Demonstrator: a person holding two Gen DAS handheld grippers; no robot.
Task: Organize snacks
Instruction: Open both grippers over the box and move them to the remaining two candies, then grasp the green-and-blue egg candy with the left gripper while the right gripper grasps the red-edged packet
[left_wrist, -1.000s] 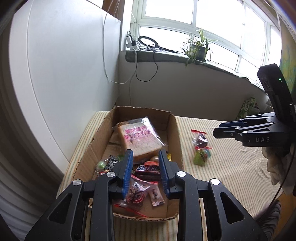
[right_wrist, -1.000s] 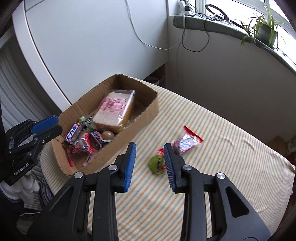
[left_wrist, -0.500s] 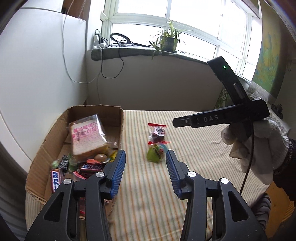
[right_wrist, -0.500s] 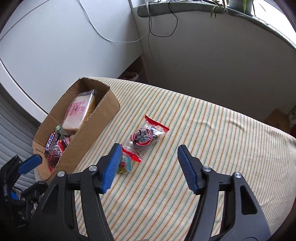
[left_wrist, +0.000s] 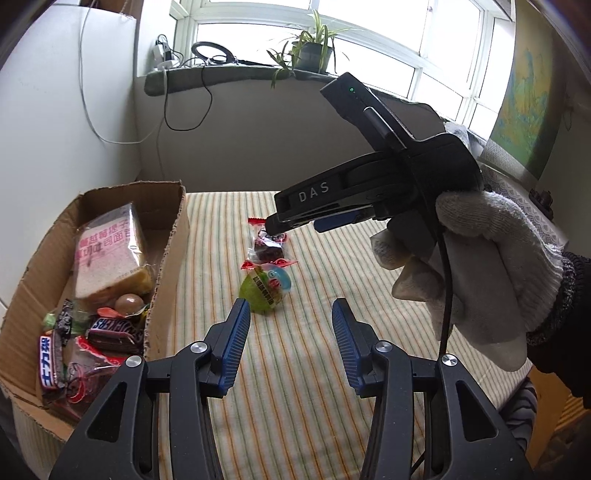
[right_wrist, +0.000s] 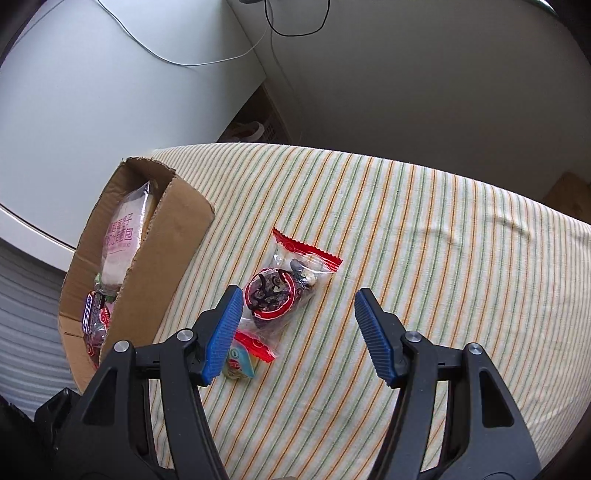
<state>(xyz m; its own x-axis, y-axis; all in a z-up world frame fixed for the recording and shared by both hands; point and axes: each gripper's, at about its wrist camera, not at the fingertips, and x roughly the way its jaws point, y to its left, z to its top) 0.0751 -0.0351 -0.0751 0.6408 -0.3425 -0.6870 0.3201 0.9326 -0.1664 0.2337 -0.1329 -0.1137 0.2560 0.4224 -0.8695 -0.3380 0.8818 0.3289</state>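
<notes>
where stripes run, crinkly red-edged packet (right_wrist: 286, 291), round green pouch (left_wrist: 266, 290)

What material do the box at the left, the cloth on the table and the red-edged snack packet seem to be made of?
Box: brown corrugated cardboard, matte; the torn top edge shows fluting.
Cloth: woven fabric, probably cotton, matte, striped green and orange, with soft wrinkles.
Red-edged snack packet: thin clear plastic film, glossy, with crimped red ends and the contents showing through.

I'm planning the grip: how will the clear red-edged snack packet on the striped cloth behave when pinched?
The packet looks like thin crinkly film, so it will probably flex and slide. Its lumpy middle suggests a firm bite there. It overlaps the green sweet, which may shift.
</notes>
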